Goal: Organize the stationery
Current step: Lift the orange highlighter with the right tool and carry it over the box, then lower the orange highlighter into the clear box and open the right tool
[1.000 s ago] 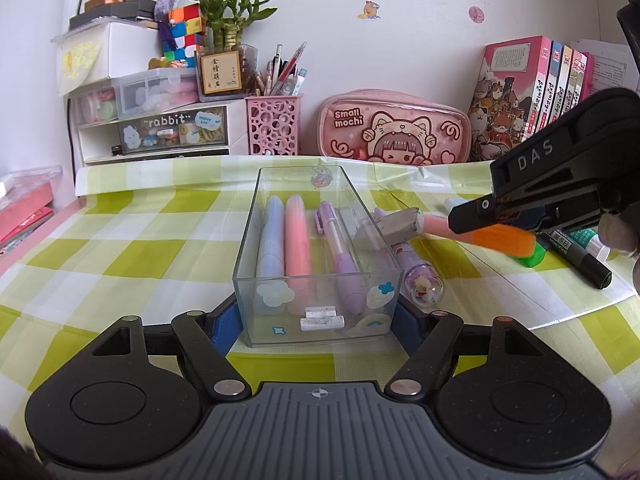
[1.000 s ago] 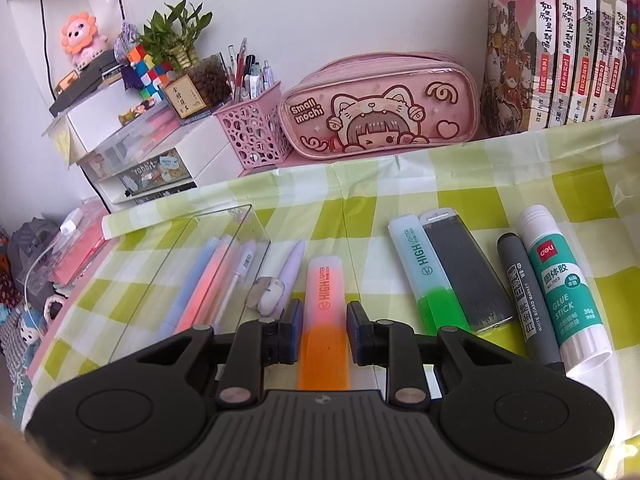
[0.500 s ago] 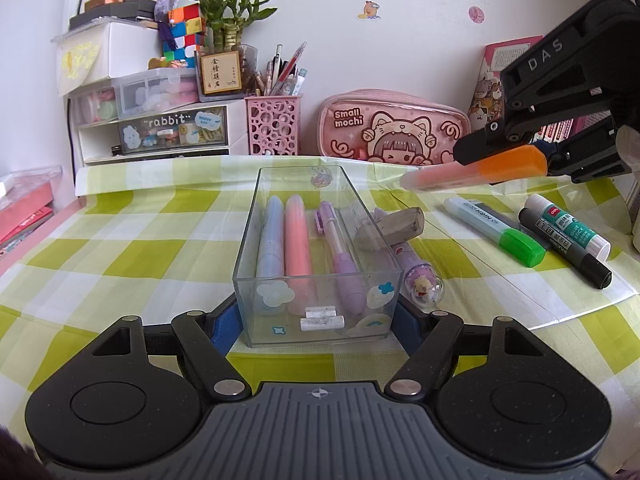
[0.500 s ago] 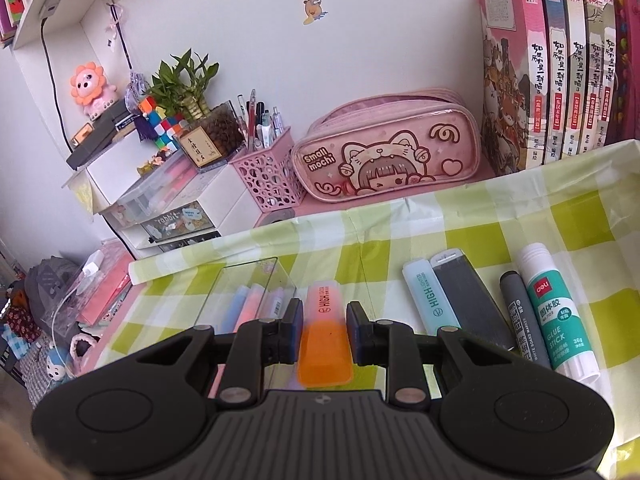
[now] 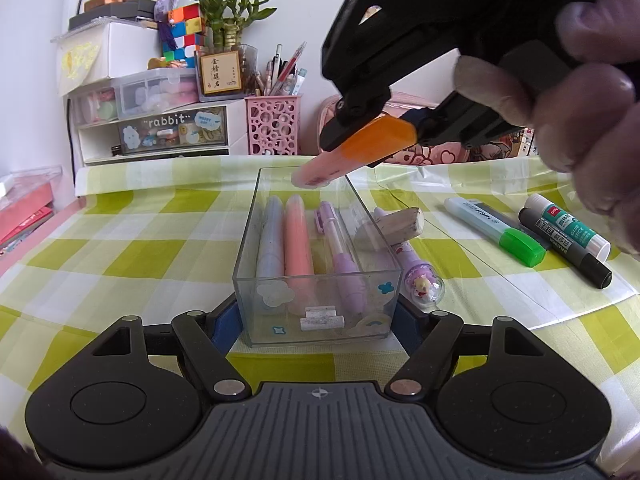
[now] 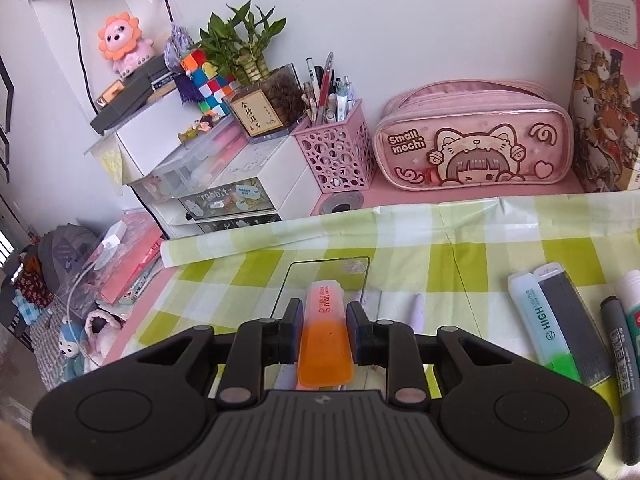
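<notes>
A clear plastic box [image 5: 318, 280] stands on the checked cloth, holding a blue pen, a pink pen and a purple pen. My left gripper [image 5: 318, 316] is shut on the box's near end. My right gripper [image 6: 323, 330] is shut on an orange highlighter [image 6: 325, 336] and holds it tilted above the box's far end; the highlighter also shows in the left wrist view [image 5: 360, 148]. A green highlighter [image 5: 496, 230], a black marker [image 5: 564, 246] and a glue stick [image 5: 568, 222] lie to the right. An eraser [image 5: 390, 228] and a purple charm pen [image 5: 420, 276] lie beside the box.
A pink pencil case [image 6: 472, 148], a pink pen holder [image 6: 336, 152], small drawers [image 5: 160, 132] and books [image 6: 604, 92] line the back wall. A dark flat case [image 6: 576, 320] lies beside the green highlighter.
My right gripper carried the orange highlighter up off the cloth and leftward, to above the box's far end. The left gripper and the box stayed still.
</notes>
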